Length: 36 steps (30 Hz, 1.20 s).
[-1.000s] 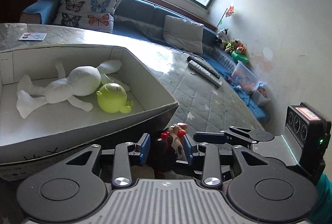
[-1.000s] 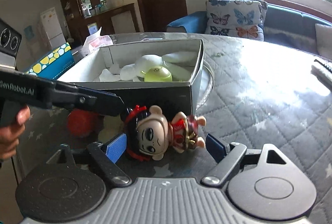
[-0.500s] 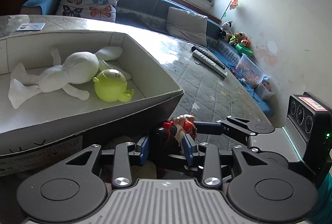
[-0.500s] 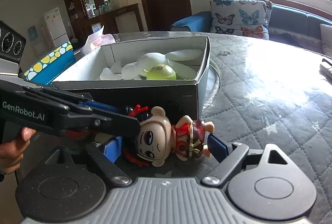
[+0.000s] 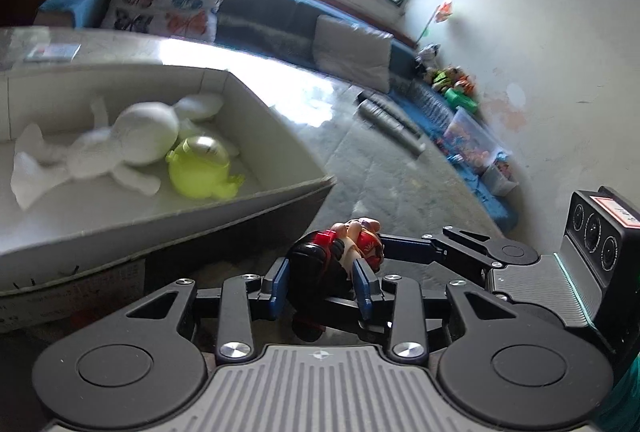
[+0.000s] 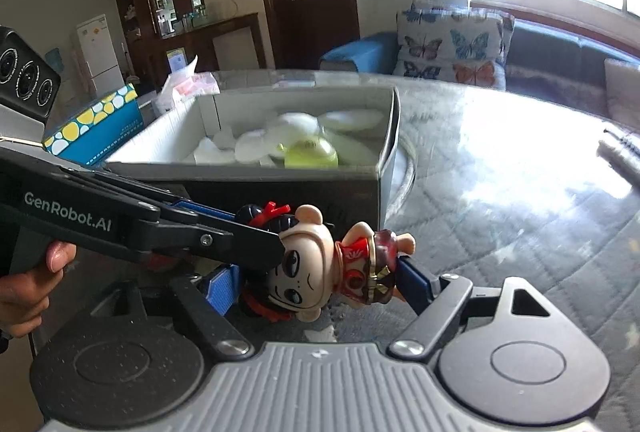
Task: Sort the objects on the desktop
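Note:
A small doll (image 6: 320, 264) with black hair, a big pale face and a red outfit hangs above the table in front of the box. My left gripper (image 5: 320, 286) is shut on the doll's head (image 5: 320, 264). My right gripper (image 6: 320, 284) is open, its blue pads on either side of the doll without pressing it. The open cardboard box (image 5: 280, 187) holds a white stuffed figure (image 5: 132, 143) and a yellow-green round toy (image 5: 200, 171); both also show in the right wrist view (image 6: 310, 153).
The table has a grey quilted cover under glass (image 6: 500, 191). Remote controls (image 5: 390, 121) lie at its far side. A blue box with yellow spots (image 6: 96, 119) stands left of the cardboard box. A sofa with cushions (image 5: 168, 3) is behind.
The left gripper closed on the doll's head and lifted it off the table toward the box. The right gripper stayed open around the doll.

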Tool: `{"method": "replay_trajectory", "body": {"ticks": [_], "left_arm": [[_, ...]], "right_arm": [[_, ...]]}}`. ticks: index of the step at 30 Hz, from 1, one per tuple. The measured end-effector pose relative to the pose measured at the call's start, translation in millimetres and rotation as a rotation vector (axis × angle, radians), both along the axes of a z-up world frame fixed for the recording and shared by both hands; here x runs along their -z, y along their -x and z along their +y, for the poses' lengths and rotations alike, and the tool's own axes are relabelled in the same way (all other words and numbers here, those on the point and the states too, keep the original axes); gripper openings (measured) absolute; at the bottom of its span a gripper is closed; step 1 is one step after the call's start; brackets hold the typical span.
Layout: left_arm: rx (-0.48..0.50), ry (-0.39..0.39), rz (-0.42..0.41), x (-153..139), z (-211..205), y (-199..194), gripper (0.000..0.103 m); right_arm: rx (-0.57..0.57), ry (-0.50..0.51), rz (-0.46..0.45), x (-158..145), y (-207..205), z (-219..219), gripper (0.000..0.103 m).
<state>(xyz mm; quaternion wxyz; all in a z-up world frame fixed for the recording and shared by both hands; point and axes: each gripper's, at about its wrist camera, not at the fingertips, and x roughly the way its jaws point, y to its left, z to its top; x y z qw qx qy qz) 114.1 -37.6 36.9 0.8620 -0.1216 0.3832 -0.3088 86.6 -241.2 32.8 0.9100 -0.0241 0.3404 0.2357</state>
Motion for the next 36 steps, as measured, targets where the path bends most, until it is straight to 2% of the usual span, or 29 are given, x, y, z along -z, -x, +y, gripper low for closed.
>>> {"method": "replay_trajectory", "body": {"ticks": [6, 9, 12, 16, 23, 30, 36], "left_arm": [[-0.029, 0.033, -0.122, -39.0, 15.1, 4.3, 0.037], [-0.069, 0.034, -0.181, -56.8, 28.1, -0.5, 0.037], [-0.120, 0.021, -0.197, -63.6, 45.5, -13.1, 0.037], [-0.189, 0.026, -0.148, -57.6, 71.8, -34.3, 0.037], [-0.267, 0.018, -0.036, -24.6, 98.0, -67.4, 0.037], [-0.279, 0.025, 0.069, 2.2, 105.6, -84.7, 0.037], [-0.275, 0.013, 0.105, 11.0, 102.5, -91.1, 0.037]], "right_arm": [[-0.019, 0.020, -0.117, -40.2, 1.4, 11.0, 0.083], [-0.050, 0.026, -0.169, -58.0, -11.7, 25.1, 0.083], [-0.105, 0.038, -0.195, -67.9, -33.6, 47.6, 0.083], [-0.173, 0.048, -0.179, -62.8, -63.1, 76.7, 0.083], [-0.257, 0.088, -0.097, -35.6, -101.0, 112.8, 0.083], [-0.313, 0.163, -0.022, -8.7, -121.4, 129.1, 0.083], [-0.328, 0.199, 0.021, 1.8, -128.9, 131.7, 0.083]]}}
